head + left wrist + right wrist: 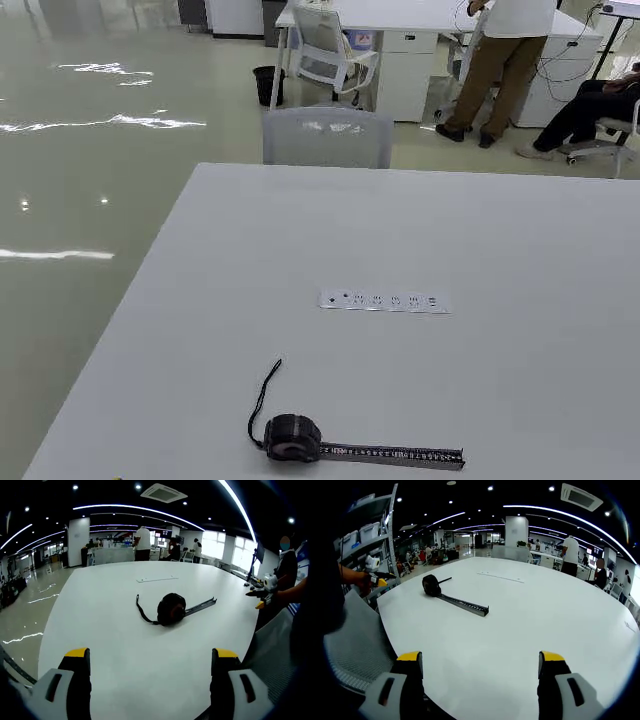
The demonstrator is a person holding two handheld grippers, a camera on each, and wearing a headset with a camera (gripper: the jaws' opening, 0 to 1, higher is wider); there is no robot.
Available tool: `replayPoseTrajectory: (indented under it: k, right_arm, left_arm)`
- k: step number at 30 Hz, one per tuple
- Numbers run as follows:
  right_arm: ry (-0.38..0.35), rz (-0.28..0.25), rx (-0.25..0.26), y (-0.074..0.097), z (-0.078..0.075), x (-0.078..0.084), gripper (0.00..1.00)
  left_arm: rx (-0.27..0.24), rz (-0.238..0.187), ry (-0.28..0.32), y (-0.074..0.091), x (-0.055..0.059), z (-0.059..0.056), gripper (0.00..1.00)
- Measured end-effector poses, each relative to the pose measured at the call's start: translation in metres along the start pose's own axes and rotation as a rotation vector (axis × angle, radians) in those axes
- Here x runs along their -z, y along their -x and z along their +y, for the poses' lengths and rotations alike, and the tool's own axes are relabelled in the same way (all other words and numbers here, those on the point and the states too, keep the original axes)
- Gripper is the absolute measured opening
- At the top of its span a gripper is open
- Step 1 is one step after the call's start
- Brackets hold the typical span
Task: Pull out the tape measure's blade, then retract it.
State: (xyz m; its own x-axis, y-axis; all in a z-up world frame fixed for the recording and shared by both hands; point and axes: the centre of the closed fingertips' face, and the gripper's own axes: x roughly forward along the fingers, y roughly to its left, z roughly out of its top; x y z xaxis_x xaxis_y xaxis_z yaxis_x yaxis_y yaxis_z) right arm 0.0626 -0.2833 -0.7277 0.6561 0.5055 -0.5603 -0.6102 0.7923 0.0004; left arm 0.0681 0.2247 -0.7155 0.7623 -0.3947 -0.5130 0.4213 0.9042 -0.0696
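Head view puts the tape measure at bottom centre on the white surface, its blade drawn out toward the lower right. Left claw and right claw both gape apart, empty, not touching it.

Black tape measure w/ dark blade, white table, yellow-tipped fingers.
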Motion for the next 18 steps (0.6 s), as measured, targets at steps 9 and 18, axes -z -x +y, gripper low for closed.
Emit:
replayPoseTrajectory:
  k: [9, 18]
  right_arm:
    - [-0.028, 0.073, -0.003, -0.006, -0.002, 0.009, 1.0]
    - [0.017, 0.117, -0.025, -0.013, 0.006, 0.013, 1.0]
  left_arm:
    - [0.01, -0.052, -0.006, -0.014, -0.02, -0.015, 0.99]
    - [-0.015, -0.02, 0.0, -0.026, -0.022, -0.026, 0.99]
